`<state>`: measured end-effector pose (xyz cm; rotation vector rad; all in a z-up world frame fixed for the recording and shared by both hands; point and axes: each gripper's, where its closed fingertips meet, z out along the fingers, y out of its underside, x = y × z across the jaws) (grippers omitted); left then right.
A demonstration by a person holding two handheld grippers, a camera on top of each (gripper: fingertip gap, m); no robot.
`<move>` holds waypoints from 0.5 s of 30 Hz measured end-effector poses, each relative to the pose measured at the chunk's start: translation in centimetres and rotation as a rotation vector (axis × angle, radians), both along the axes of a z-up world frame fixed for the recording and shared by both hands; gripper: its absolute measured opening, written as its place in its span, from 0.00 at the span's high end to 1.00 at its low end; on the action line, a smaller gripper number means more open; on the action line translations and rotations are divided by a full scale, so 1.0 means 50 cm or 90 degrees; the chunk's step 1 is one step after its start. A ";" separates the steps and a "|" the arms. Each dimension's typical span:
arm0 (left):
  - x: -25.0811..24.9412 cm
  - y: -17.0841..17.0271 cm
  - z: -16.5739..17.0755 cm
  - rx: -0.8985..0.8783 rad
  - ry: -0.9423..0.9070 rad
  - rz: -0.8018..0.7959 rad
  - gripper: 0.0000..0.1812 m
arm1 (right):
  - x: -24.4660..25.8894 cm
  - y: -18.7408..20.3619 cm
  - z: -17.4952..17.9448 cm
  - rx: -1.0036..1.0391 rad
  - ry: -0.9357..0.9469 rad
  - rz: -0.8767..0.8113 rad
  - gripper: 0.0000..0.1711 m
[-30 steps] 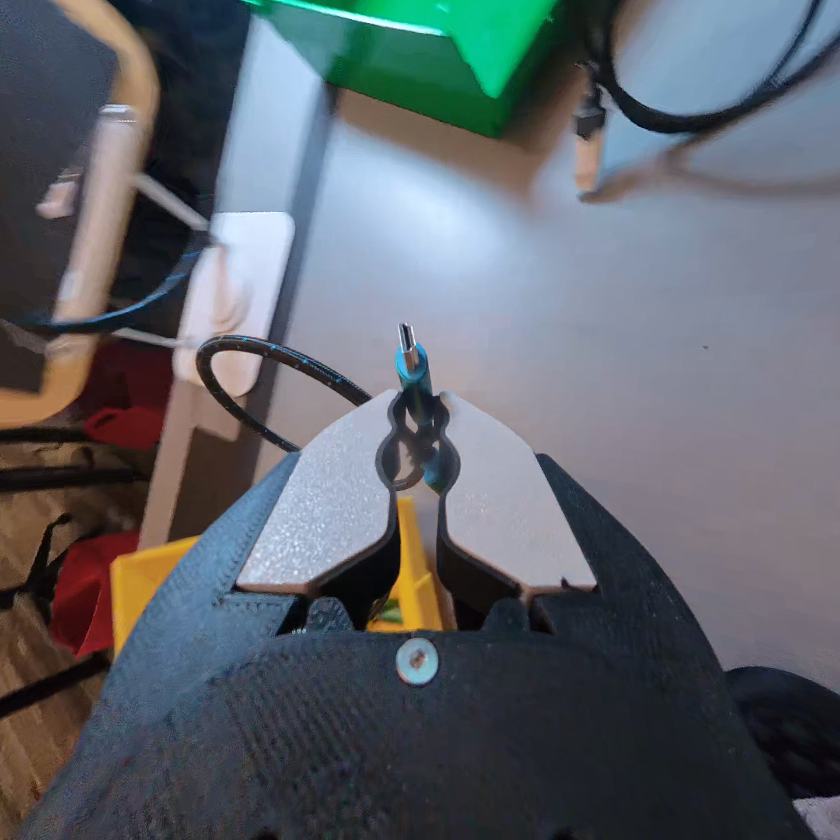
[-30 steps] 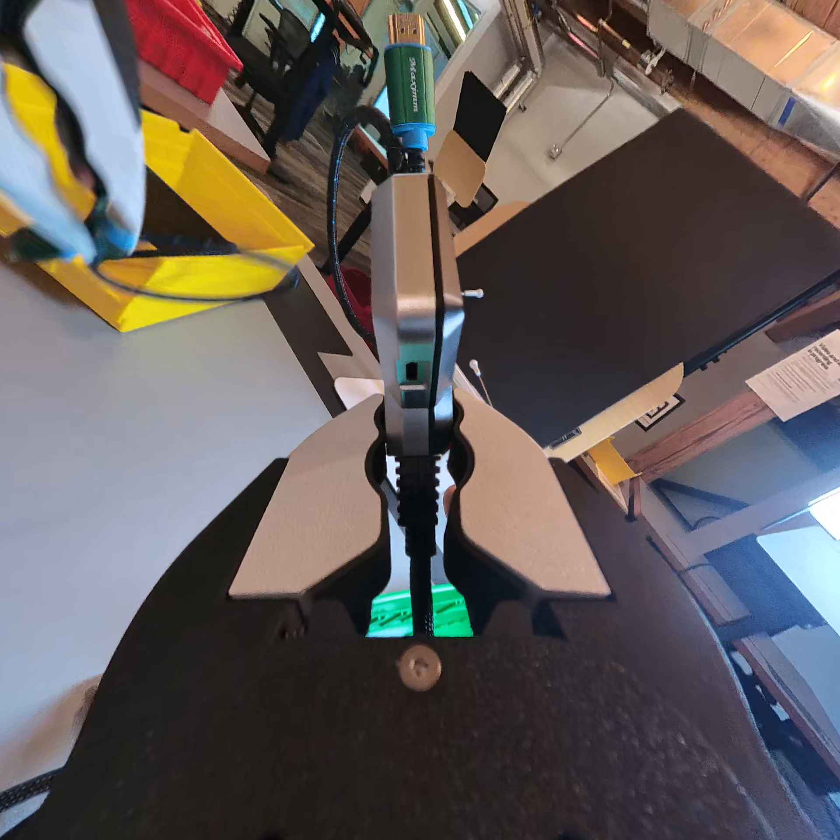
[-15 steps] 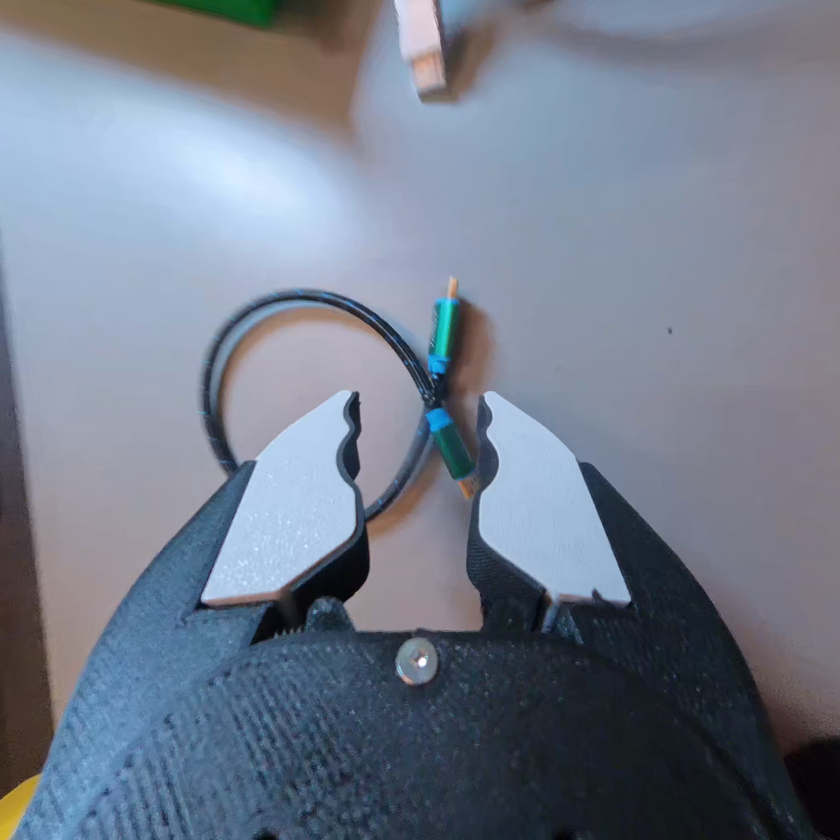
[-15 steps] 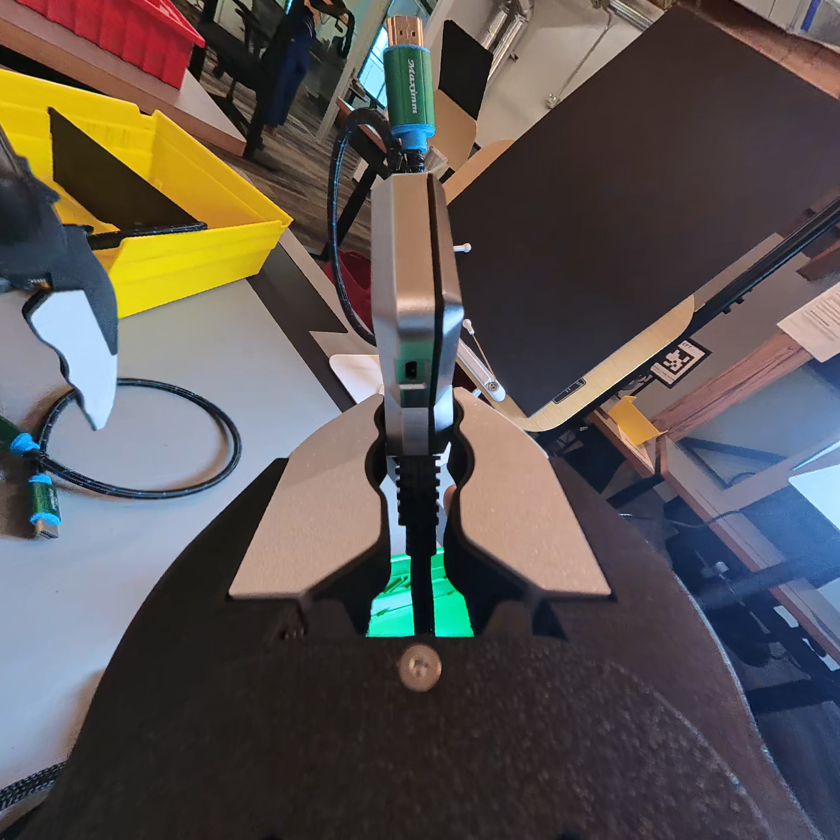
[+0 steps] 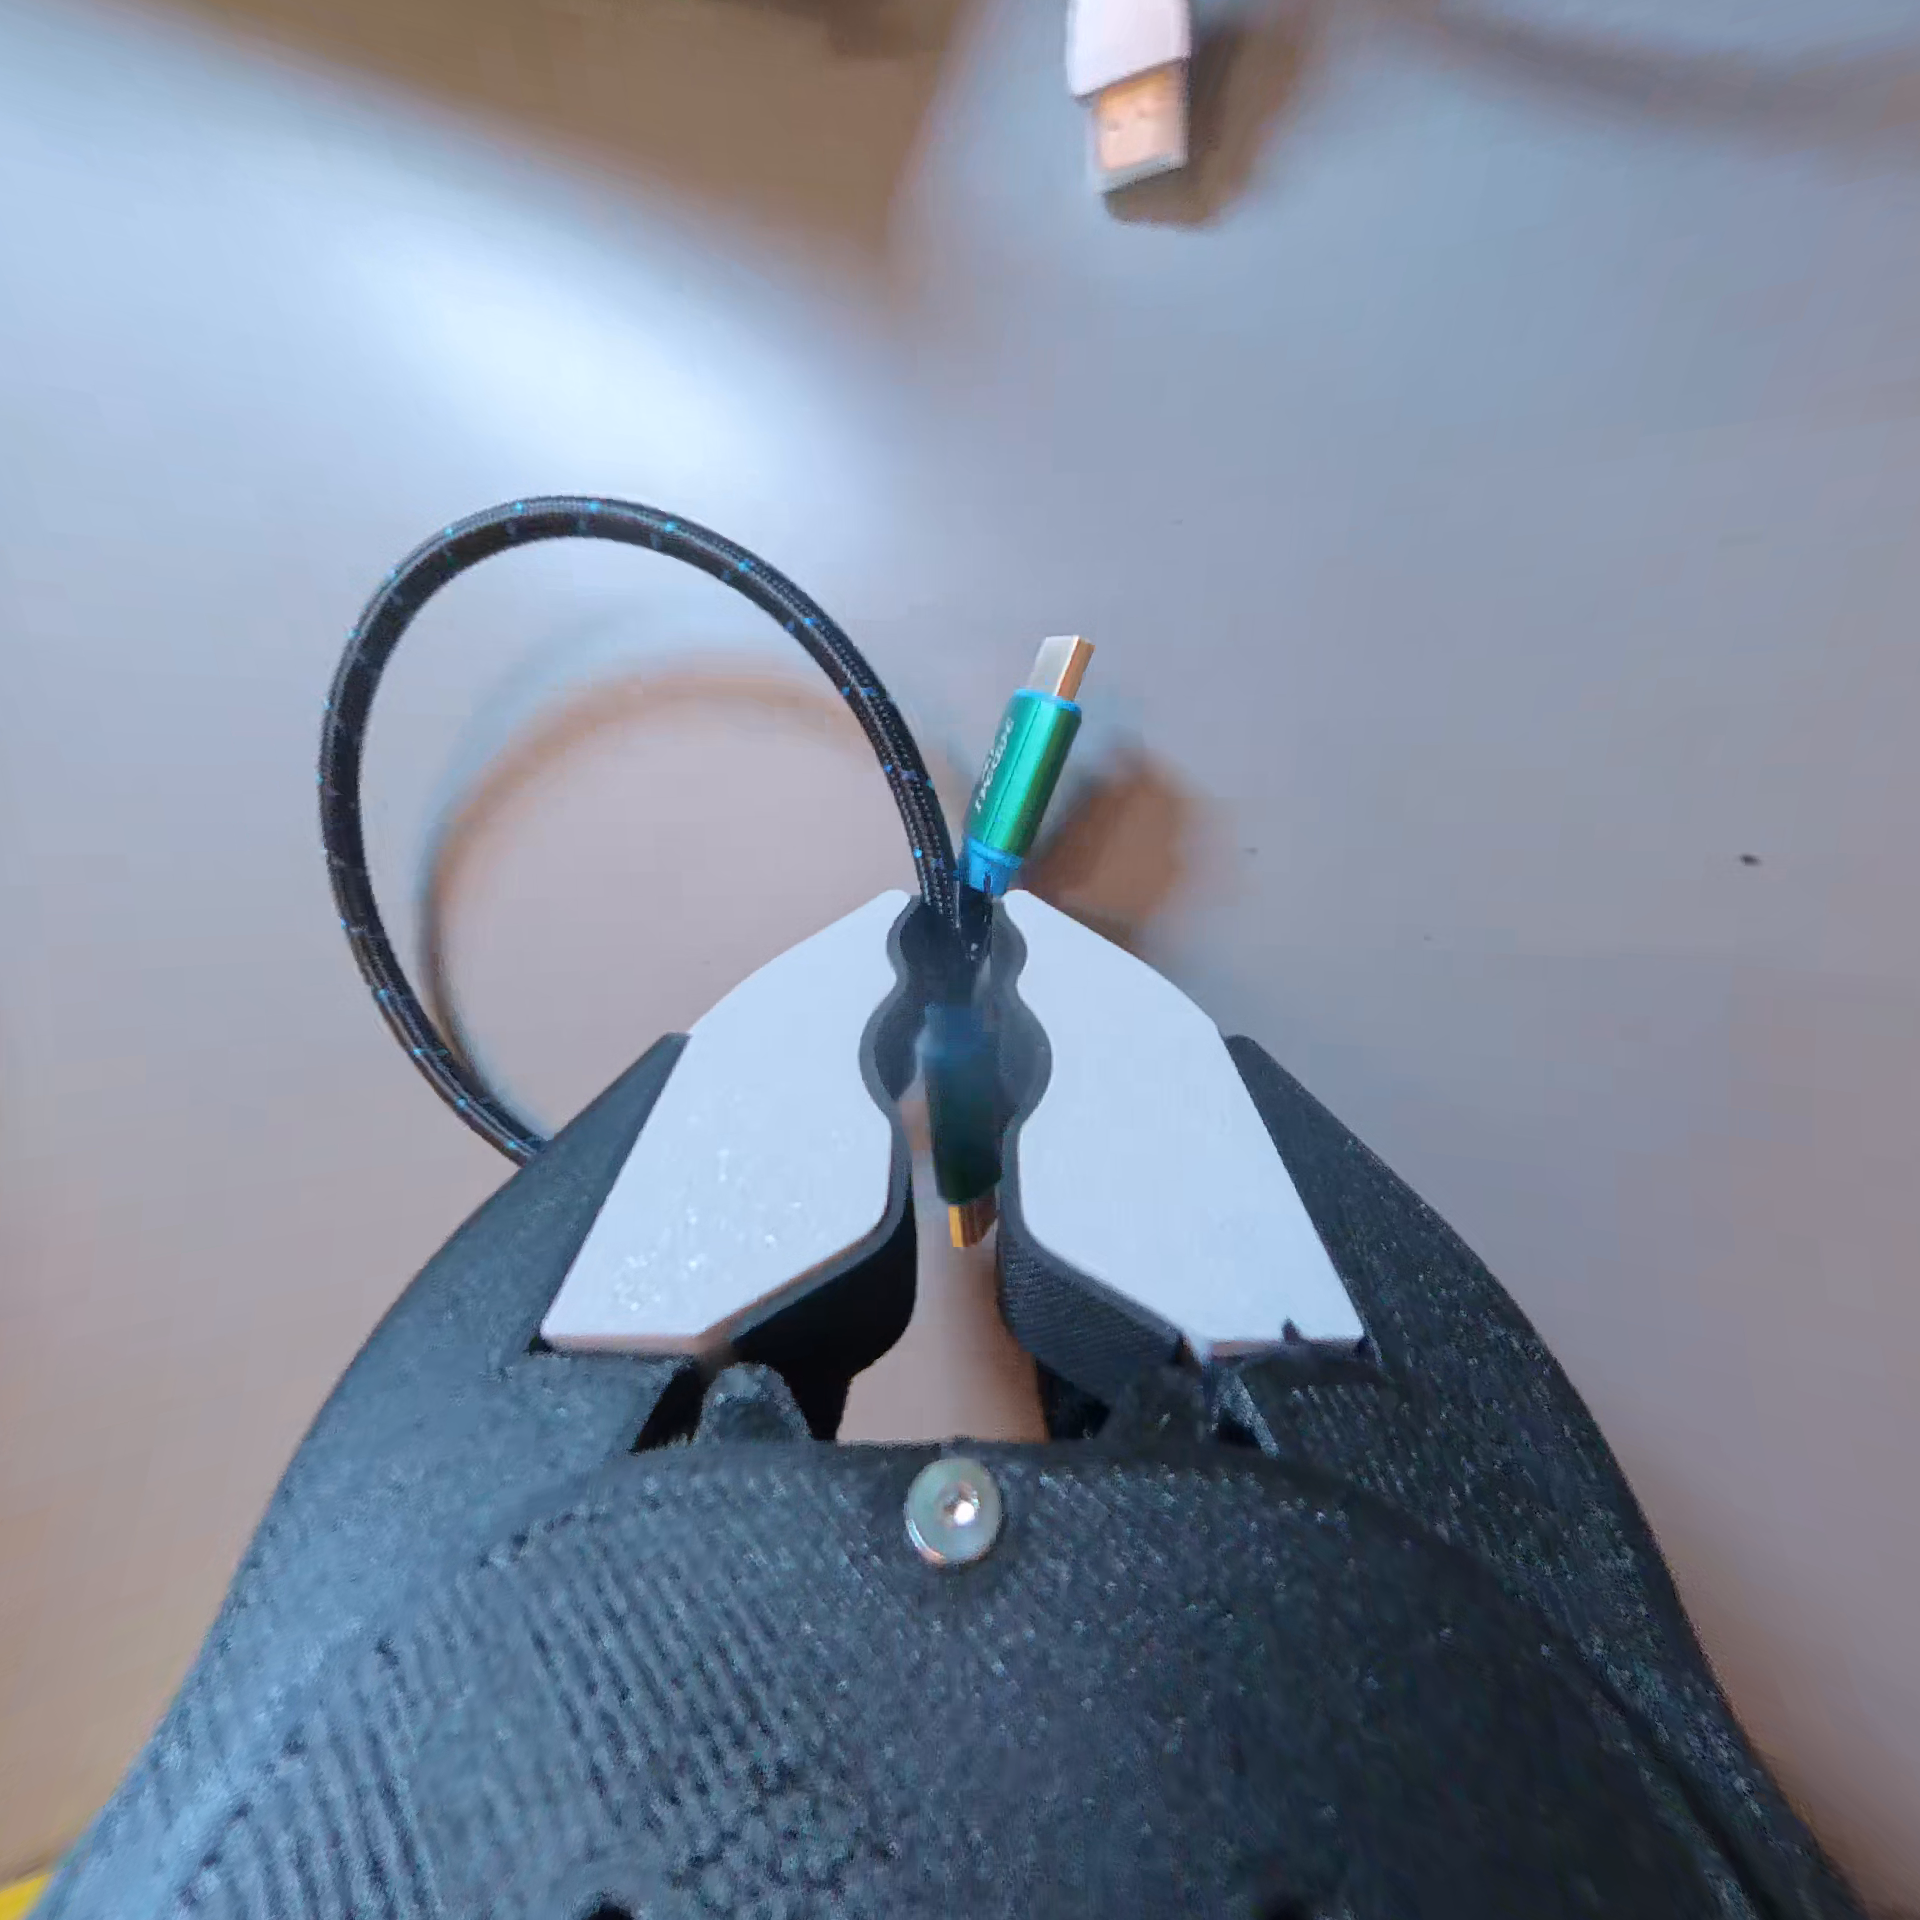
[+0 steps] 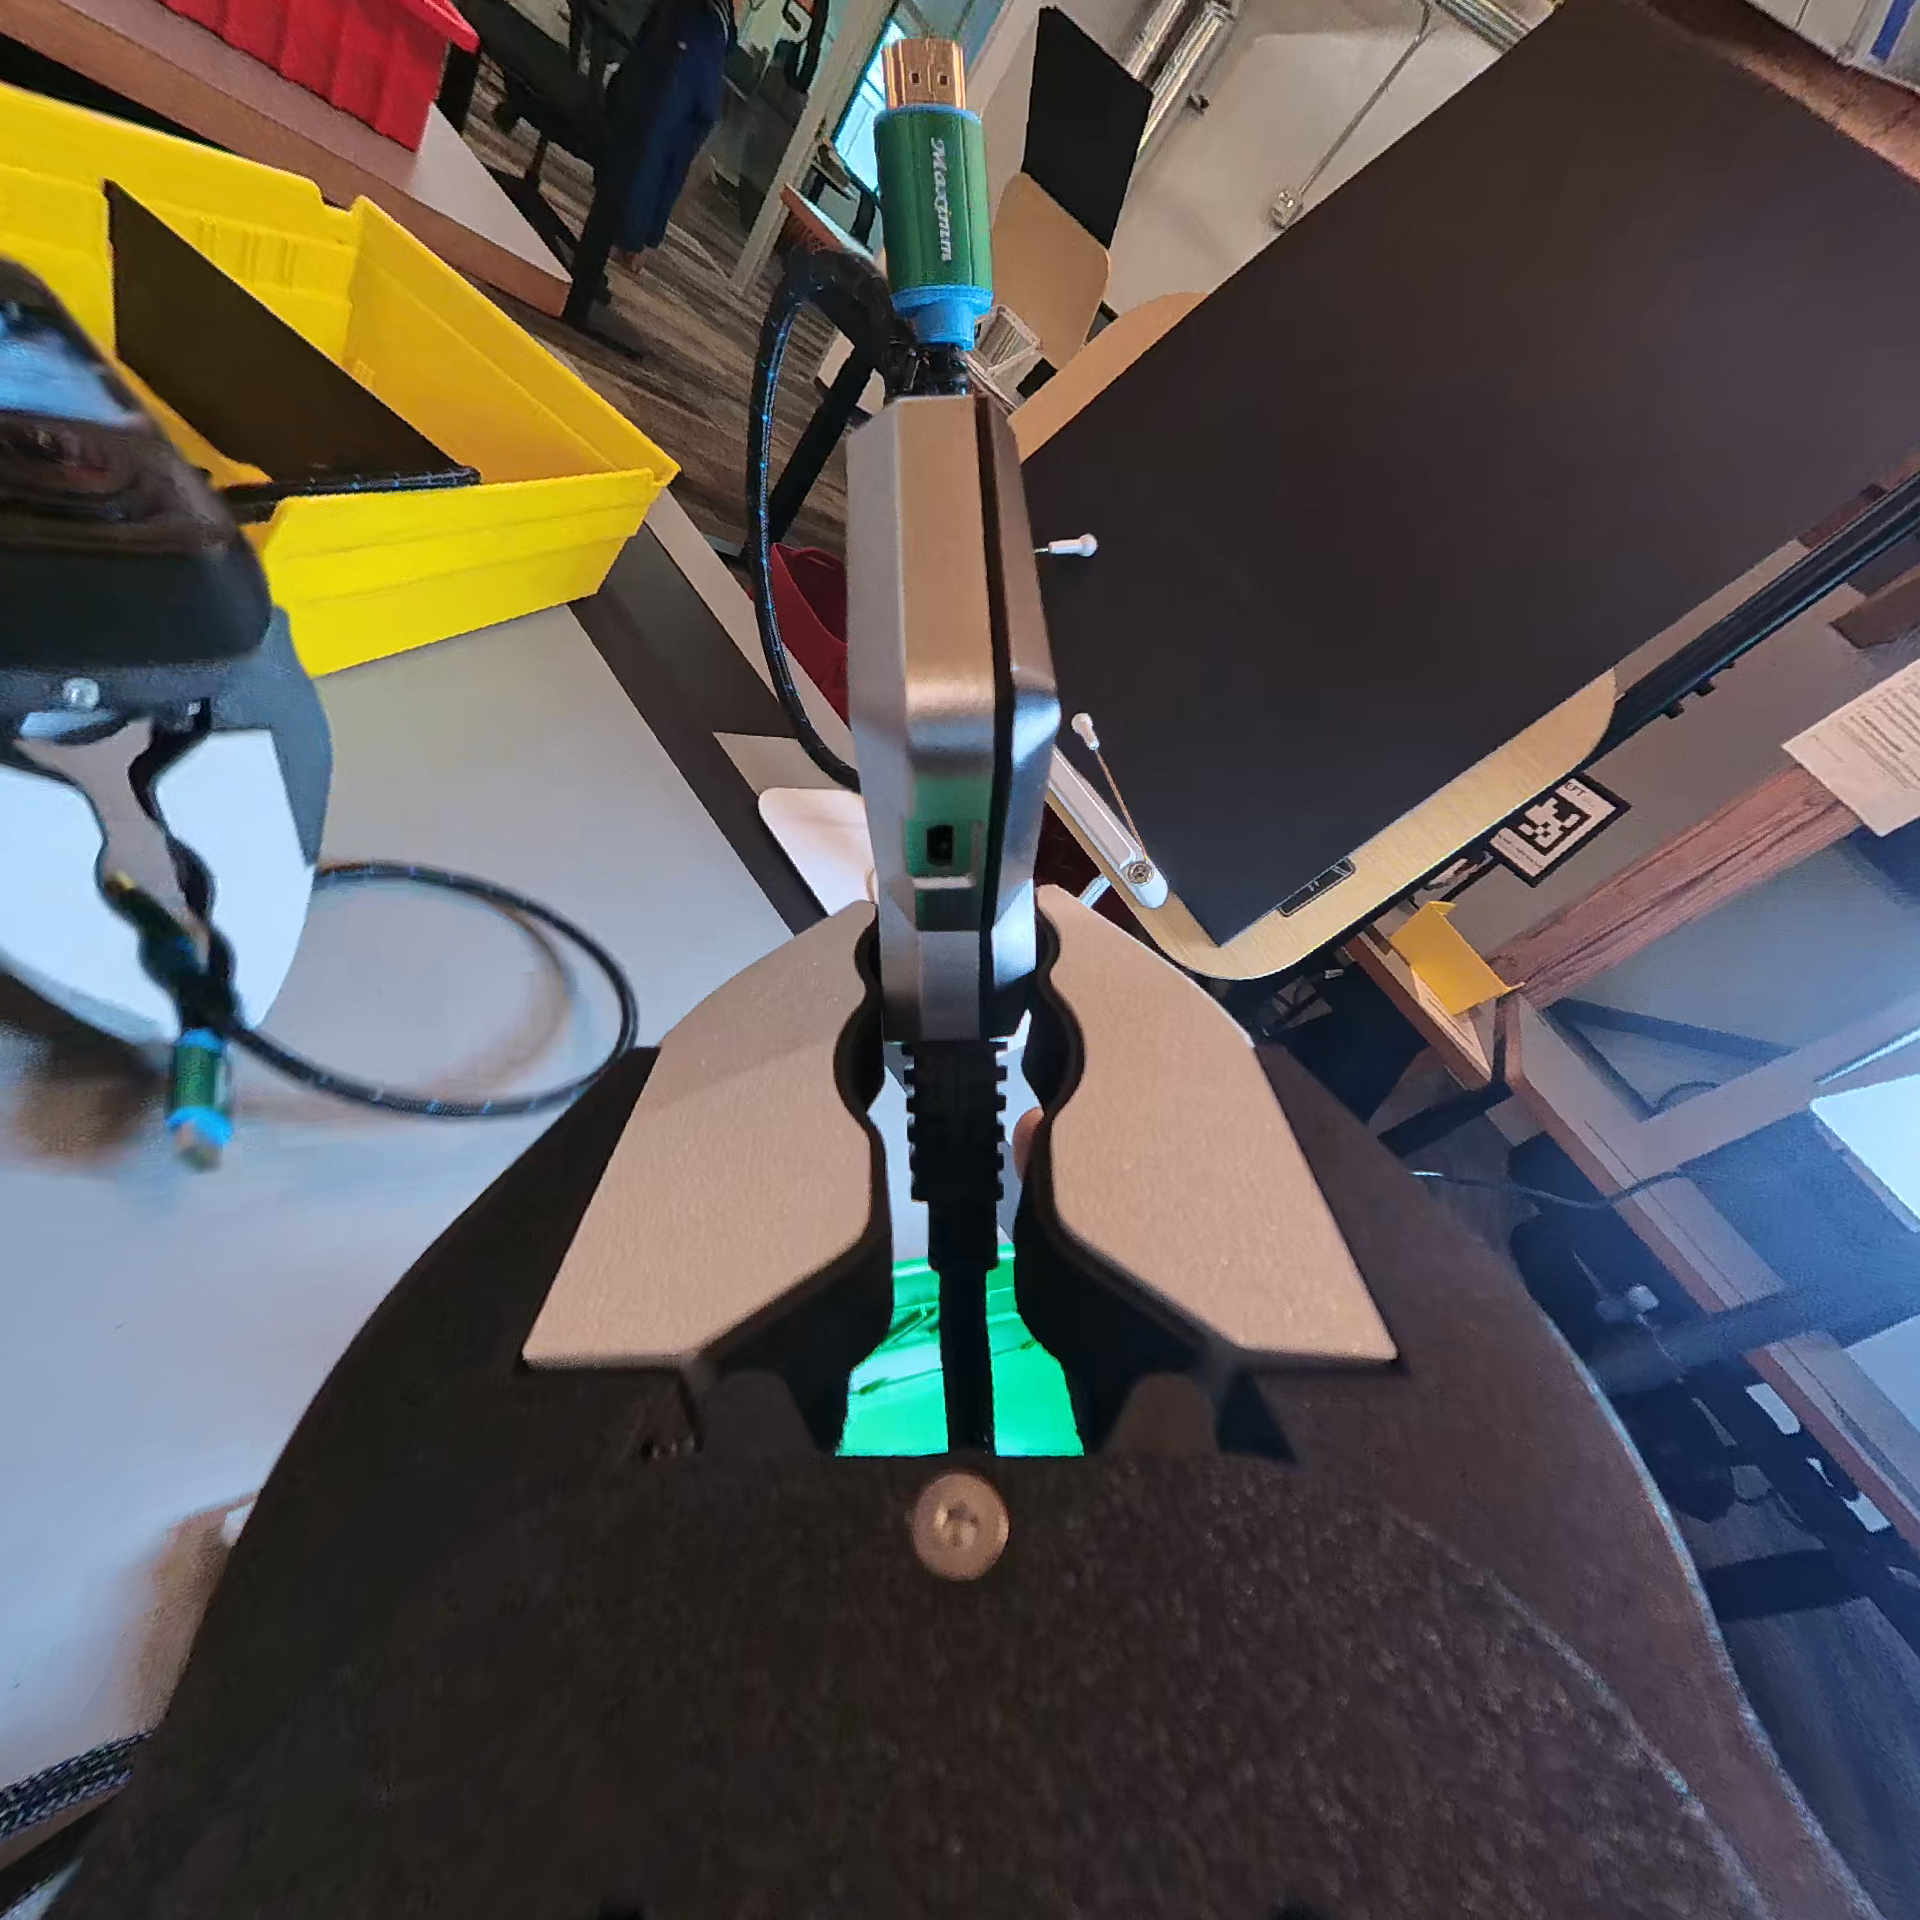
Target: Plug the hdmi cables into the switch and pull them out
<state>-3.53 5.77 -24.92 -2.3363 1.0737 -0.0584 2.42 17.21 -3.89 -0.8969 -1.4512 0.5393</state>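
Yellow bin (image 6: 436, 540) behind left gripper (image 6: 156, 831) – cable (image 5: 644, 540) pinched.

The surface (image 6: 499, 790) lies bare between the yellow bin (image 6: 447, 540) and the right hand-held gripper (image 6: 961, 977), leaving room to pass. The left hand-held gripper (image 6: 156, 862) and its looped black cable (image 6: 582, 997) crowd the left side. Ahead of that cable, a pale plug (image 5: 1127, 99) lies well apart across open surface.

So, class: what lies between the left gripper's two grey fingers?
In the left wrist view, the left gripper pinches the black braided cable; a green plug sits between its fingers.
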 end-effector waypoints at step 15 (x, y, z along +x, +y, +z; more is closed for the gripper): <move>-0.233 -0.113 0.402 0.321 0.185 0.256 0.94 | -0.064 -0.073 -0.122 0.242 -0.143 0.047 0.87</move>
